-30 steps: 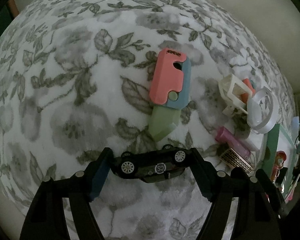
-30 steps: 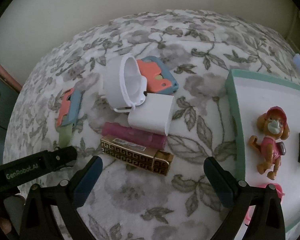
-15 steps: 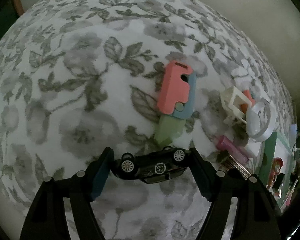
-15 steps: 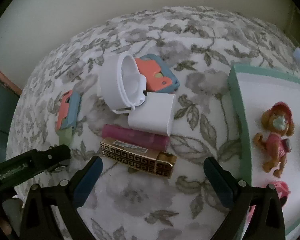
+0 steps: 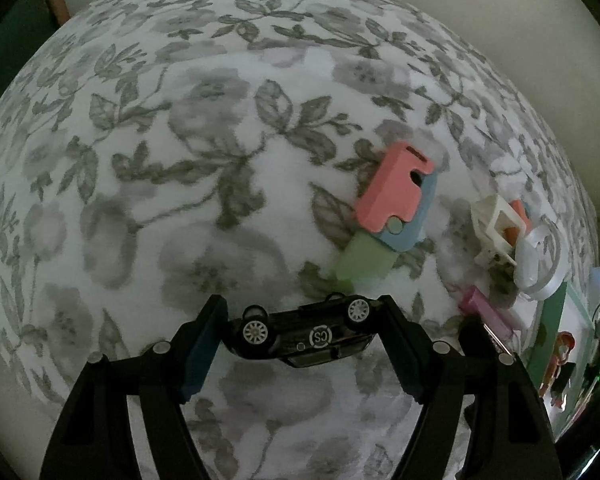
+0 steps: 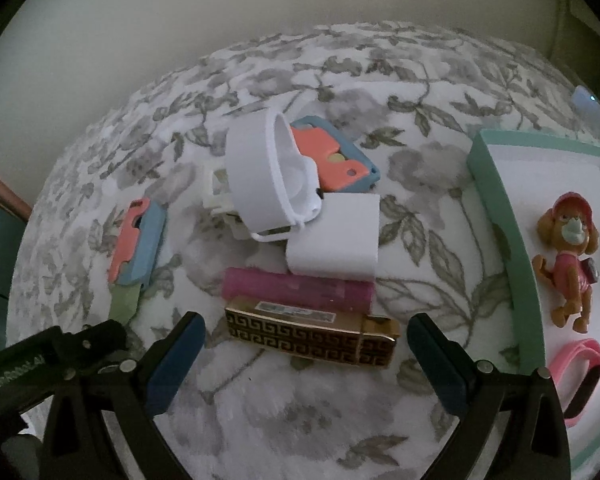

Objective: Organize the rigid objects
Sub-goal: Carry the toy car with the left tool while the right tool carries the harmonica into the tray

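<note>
A black toy car [image 5: 303, 336] hangs wheels-up above the floral cloth, with my left gripper [image 5: 301, 312] shut on its two ends. Just beyond it lies a pink, blue and green toy knife [image 5: 391, 200], also visible in the right wrist view [image 6: 140, 240]. My right gripper [image 6: 303, 324] stands open over a gold patterned box [image 6: 311, 336], touching nothing. Behind the box lie a pink tube [image 6: 296, 288], a white case [image 6: 335, 236], a white round container [image 6: 256, 176] and an orange and blue toy knife [image 6: 331, 156].
A green-rimmed white tray [image 6: 499, 208] at the right holds a dog figure [image 6: 571, 256] and a pink band [image 6: 579, 368]. The left gripper's body [image 6: 60, 352] shows at the lower left of the right wrist view. A pale wall runs behind the cloth.
My left gripper has drifted a little across the cloth with the car still in it, so the toy knife sits further right in its view. The right gripper has only rolled slightly.
</note>
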{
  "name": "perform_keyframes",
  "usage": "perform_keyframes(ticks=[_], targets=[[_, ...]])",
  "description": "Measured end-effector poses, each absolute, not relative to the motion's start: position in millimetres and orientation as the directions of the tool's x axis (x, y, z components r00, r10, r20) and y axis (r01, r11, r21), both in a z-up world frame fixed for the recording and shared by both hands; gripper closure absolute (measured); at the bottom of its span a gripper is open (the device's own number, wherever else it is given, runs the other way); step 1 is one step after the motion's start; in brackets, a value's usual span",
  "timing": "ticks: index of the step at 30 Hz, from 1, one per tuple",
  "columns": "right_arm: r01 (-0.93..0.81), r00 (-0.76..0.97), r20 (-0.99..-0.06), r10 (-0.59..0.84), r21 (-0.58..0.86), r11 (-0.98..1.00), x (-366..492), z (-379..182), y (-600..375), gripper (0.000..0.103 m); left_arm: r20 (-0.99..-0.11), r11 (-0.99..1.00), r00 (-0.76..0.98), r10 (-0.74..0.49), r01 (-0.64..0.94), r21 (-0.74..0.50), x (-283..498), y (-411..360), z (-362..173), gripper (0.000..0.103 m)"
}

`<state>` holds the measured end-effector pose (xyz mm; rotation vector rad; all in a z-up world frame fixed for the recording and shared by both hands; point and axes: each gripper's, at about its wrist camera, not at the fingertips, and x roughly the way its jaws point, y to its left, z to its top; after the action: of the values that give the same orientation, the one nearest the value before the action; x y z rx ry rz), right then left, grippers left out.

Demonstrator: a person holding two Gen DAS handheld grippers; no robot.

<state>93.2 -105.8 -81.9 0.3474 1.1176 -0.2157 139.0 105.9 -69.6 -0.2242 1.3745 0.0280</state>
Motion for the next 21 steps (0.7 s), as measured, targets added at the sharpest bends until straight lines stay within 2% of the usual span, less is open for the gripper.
perform_keyframes(ticks=[12,14,18,21], targets=[[0.359,0.419,-0.9,-0.122,0.041,0.932,96.1,-88.3,-91.0,0.001,-0.975,0.975,0.188,-0.122,-0.159,-0.153,140.4,111.5,-71.6,0.026],[0.361,0.417,-0.899,-0.133,0.029,0.932,95.0,-88.3,-91.1,0.003,-0.975,0.975,0.186,-0.123,-0.161,-0.154,141.4,110.2,-72.8,0.026],[0.368,0.408,-0.9,-0.154,0.008,0.93,92.4,-85.8,-93.2,0.017,-0.975,0.977,0.185,-0.119,-0.155,-0.149,142.3,106.7,-74.5,0.026],[0.371,0.405,-0.903,-0.142,0.021,0.928,89.7,-84.1,-98.8,0.018,-0.976,0.978,0.185,-0.118,-0.15,-0.147,143.1,102.2,-74.8,0.026]])
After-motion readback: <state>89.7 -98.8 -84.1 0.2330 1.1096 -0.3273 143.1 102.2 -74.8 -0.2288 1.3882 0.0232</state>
